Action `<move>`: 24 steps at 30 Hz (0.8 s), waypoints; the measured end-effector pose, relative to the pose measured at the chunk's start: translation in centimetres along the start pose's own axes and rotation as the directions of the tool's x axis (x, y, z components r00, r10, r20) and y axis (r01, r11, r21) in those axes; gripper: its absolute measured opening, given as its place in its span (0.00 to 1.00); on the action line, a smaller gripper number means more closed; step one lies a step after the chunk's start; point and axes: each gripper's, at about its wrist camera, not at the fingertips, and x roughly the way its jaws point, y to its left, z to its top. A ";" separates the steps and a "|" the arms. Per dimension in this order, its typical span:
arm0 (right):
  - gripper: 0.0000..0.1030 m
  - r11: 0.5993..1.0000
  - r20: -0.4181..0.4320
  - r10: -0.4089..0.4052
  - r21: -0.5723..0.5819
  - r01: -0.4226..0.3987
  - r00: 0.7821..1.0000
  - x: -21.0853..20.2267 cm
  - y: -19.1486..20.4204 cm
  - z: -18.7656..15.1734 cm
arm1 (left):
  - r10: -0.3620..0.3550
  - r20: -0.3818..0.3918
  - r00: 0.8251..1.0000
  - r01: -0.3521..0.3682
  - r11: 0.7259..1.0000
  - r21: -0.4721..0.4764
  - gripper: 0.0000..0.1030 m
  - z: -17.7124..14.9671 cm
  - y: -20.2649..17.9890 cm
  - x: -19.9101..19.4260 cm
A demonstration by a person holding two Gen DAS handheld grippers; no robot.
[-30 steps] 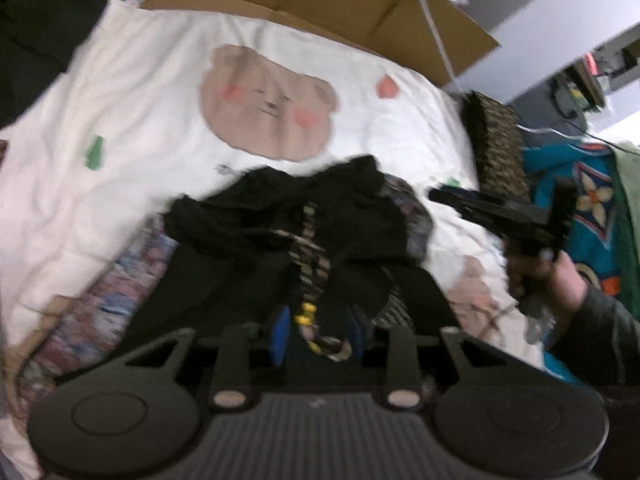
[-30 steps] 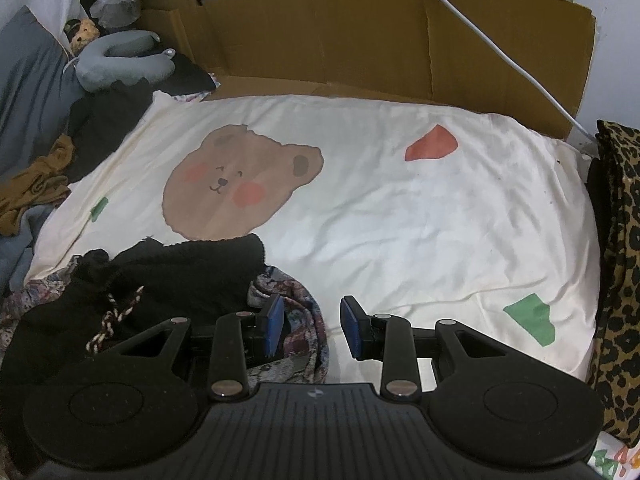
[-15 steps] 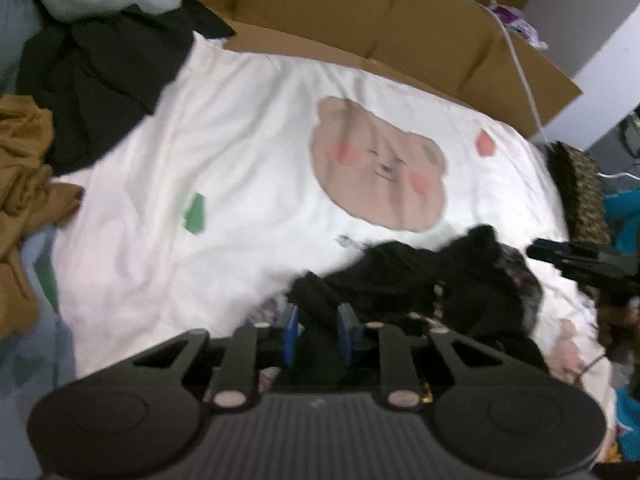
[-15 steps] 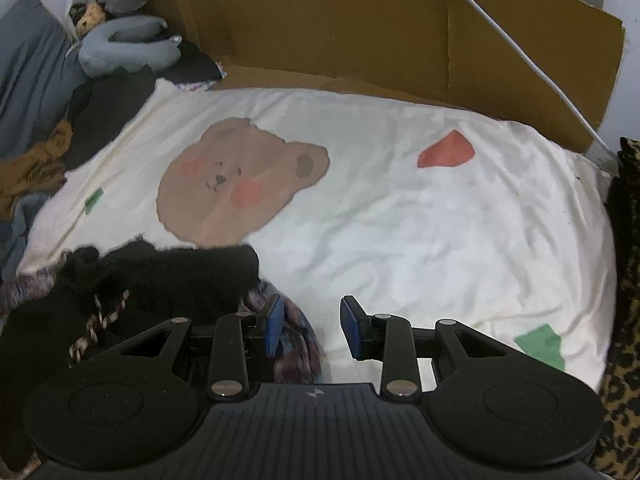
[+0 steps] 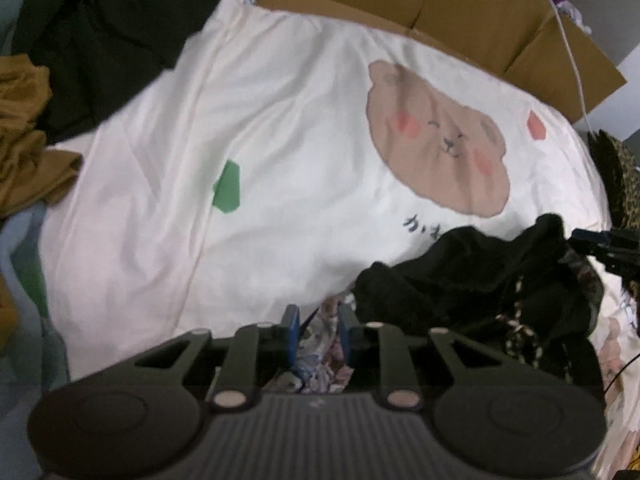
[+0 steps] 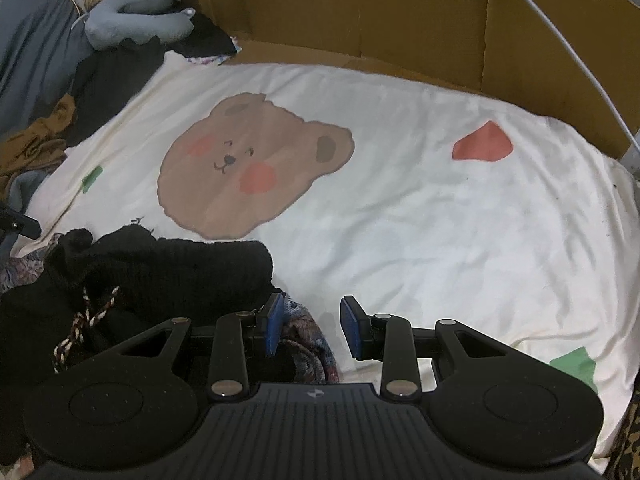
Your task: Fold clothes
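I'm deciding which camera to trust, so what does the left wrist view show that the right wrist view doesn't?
Only the left wrist view shows dark handwriting printed under the bear and the left gripper with floral fabric between its fingers.

Only the right wrist view shows a grey neck pillow, a green patch at the sheet's near right, and the right gripper open.

Both show the bear-print sheet, black knit garment, cardboard wall, white cable and brown garment.
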 end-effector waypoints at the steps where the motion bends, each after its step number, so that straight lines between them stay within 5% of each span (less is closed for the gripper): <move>1: 0.37 1.000 -0.004 0.002 0.002 -0.002 1.000 0.1 0.0 -0.1 | 0.001 -0.004 1.000 -0.001 1.000 0.000 0.22 -0.1 0.1 0.4; 16: 0.37 0.991 -0.079 0.049 -0.121 -0.058 0.996 1.7 2.2 -0.9 | -0.004 -0.059 0.998 0.008 0.998 0.066 0.31 -1.3 -0.1 4.1; 24: 0.37 0.941 -0.139 0.111 -0.303 -0.148 0.984 1.5 4.3 -0.7 | -0.022 -0.066 0.998 0.028 0.996 0.081 0.36 -1.5 0.2 4.4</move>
